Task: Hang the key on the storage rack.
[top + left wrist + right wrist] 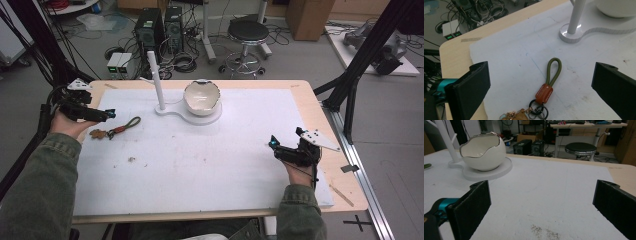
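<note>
Keychain lies loose on the white mat at nine o'clock.
Olive cord loop, orange leather tab, metal rings: the keychain (545, 93) sits just ahead of the wide-open left gripper (111, 113); right gripper (272, 145) gapes wide at four o'clock.

We see a wooden surface (305, 95) with a white mat (200, 160) spread over most of it, leaving bare wood along the edges. On the mat, toward the far side, sits a white stand (172, 111) with an upright post (156, 80) and a round plate bearing an eggshell-shaped bowl (201, 97). Near the mat's left edge lies a keychain (546, 90) with an olive cord loop, an orange tab and metal rings. The mat shows small brownish specks (544, 232).
</note>
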A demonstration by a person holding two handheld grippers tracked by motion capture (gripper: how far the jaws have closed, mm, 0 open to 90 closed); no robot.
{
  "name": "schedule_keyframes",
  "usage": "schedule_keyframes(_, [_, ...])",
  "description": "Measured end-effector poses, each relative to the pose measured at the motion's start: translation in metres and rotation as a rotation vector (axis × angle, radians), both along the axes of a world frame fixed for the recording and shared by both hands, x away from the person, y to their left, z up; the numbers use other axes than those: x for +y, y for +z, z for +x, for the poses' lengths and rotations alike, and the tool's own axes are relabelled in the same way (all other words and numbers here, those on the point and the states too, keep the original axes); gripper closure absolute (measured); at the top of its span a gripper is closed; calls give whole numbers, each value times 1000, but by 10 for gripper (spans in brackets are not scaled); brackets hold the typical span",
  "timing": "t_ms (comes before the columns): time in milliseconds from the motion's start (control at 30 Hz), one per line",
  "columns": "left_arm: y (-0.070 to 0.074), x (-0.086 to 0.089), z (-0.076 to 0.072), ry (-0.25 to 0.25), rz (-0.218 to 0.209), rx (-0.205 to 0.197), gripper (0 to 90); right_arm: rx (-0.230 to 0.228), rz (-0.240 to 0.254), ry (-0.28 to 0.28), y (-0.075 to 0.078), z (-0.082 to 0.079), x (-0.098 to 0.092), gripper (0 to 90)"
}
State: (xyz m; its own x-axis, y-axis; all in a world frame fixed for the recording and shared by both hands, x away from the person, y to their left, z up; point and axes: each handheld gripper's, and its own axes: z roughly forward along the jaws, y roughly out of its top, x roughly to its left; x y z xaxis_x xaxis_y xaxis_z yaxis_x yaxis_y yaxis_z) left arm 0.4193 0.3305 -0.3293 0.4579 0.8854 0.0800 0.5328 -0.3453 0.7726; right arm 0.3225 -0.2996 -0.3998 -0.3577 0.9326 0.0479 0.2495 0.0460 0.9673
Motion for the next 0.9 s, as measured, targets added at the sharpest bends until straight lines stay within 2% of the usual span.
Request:
schedule_keyframes(167, [-9, -5, 9, -20, 8, 11, 24, 5, 4, 3, 0, -1, 1, 6])
schedule_keyframes(333, [-19, -5, 18, -11, 30, 45, 24, 2, -6, 9, -1, 0, 1, 6])
schedule_keyframes(500, [-26, -4, 24, -12, 25, 63, 24, 4, -3, 10, -1, 0, 1, 6])
schedule_keyframes(667, [-35, -2, 31, -11, 43, 110, 24, 2, -2, 10, -1, -1, 1, 6])
schedule_keyframes(800, [-42, -1, 35, -27, 52, 150, 24, 6, -1, 6, -1, -1, 1, 6])
schedule_keyframes(900, [-48, -2, 37, -36, 73, 177, 25, 1, -12, 8, -2, 0, 1, 6])
